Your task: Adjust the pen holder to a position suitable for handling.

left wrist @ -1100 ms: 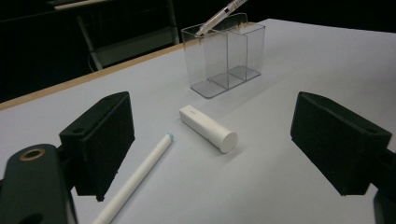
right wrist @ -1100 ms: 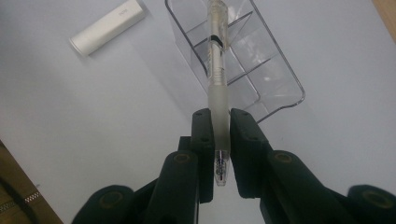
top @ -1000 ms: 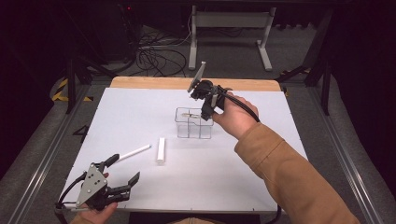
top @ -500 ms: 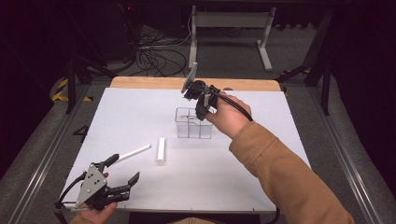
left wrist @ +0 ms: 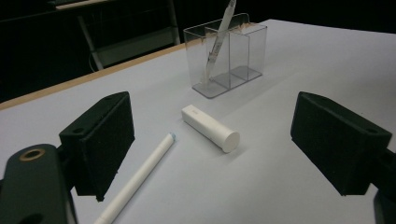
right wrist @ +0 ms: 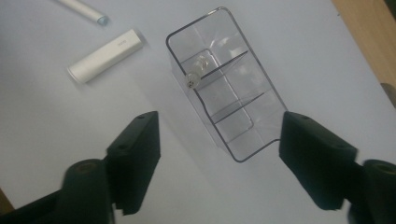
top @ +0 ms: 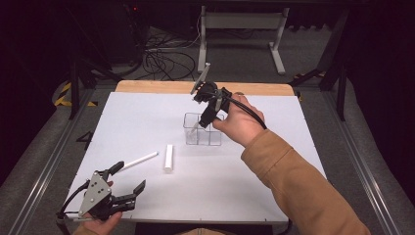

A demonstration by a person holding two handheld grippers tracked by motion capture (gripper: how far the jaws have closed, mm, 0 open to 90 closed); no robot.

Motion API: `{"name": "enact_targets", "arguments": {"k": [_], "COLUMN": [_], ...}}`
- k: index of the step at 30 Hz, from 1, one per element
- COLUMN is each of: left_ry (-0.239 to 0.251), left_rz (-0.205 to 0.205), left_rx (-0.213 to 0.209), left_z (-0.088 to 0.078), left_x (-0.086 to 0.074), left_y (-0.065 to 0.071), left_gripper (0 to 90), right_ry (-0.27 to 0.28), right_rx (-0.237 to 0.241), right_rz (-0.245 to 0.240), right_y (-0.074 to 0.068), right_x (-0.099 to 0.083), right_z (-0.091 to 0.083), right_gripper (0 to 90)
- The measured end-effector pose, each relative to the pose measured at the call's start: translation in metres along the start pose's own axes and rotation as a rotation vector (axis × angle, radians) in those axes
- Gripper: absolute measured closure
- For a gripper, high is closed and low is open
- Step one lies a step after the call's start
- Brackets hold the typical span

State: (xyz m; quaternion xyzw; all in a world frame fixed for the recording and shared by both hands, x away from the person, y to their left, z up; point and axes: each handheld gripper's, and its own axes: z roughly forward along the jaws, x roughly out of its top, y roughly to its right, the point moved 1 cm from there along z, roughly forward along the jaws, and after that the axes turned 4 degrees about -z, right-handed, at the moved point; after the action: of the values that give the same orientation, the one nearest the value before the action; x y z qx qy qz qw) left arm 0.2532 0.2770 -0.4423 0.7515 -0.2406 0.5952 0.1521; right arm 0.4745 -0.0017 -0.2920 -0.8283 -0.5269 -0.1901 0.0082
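A clear plastic organizer [top: 209, 137] [left wrist: 243, 51] [right wrist: 243, 116] with several compartments stands mid-table. A slim pen [top: 195, 129] [left wrist: 216, 44] [right wrist: 192, 80] leans in its left end compartment. My right gripper [top: 208, 116] [right wrist: 219, 126] hangs just above the organizer. Its jaws have just been opening and nothing is between them. A short white tube [top: 169, 157] [left wrist: 210, 128] [right wrist: 104, 56] and a long white pen [top: 139, 160] [left wrist: 140, 176] [right wrist: 86, 10] lie on the table, left of the organizer. My left gripper [top: 128, 177] [left wrist: 212, 109] rests open near the front left corner, pointing at them.
The white tabletop [top: 254, 186] has a wooden strip [top: 156, 87] along its far edge. Beyond it stand a desk frame [top: 240, 29] and cables [top: 161, 56] on the floor. Metal rails [top: 44, 166] run along both sides of the table.
My right gripper's jaws have opened over the organizer, and the pen now leans free inside it. The left gripper has kept still.
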Motion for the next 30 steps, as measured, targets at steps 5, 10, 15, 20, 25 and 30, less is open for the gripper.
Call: {"name": "enact_targets", "arguments": {"k": [5, 10, 15, 20, 25, 30], "left_ry": [-0.003, -0.001, 0.0, -0.002, -0.011, -0.018], "left_rz": [0.002, 0.0, -0.001, -0.001, -0.004, 0.0], "left_rx": [0.003, 0.005, 0.006, 0.005, -0.004, -0.005], "left_z": [0.0, 0.0, 0.001, 0.002, 0.004, 0.005], "left_x": [0.0, 0.0, 0.0, 0.001, 0.002, 0.003], "left_y": [0.0, 0.0, -0.001, -0.001, -0.001, -0.001], "left_gripper": [14.3, 14.1, 14.1, 14.0, 13.8, 13.8], "right_ry": [0.049, 0.109, 0.208, 0.28, 0.36, 0.412], "right_rx": [-0.039, -0.059, -0.048, -0.049, -0.035, -0.045], "right_rz": [-0.025, -0.025, 0.004, 0.003, 0.001, 0.003], "right_y": [-0.003, -0.005, -0.005, -0.009, -0.013, -0.012], "right_x": [-0.008, -0.016, -0.029, -0.043, -0.057, -0.068], "right_z": [-0.005, -0.013, -0.024, -0.033, -0.042, -0.044], "right_gripper": [10.8, 5.4, 3.0, 0.0, 0.0, 0.0]}}
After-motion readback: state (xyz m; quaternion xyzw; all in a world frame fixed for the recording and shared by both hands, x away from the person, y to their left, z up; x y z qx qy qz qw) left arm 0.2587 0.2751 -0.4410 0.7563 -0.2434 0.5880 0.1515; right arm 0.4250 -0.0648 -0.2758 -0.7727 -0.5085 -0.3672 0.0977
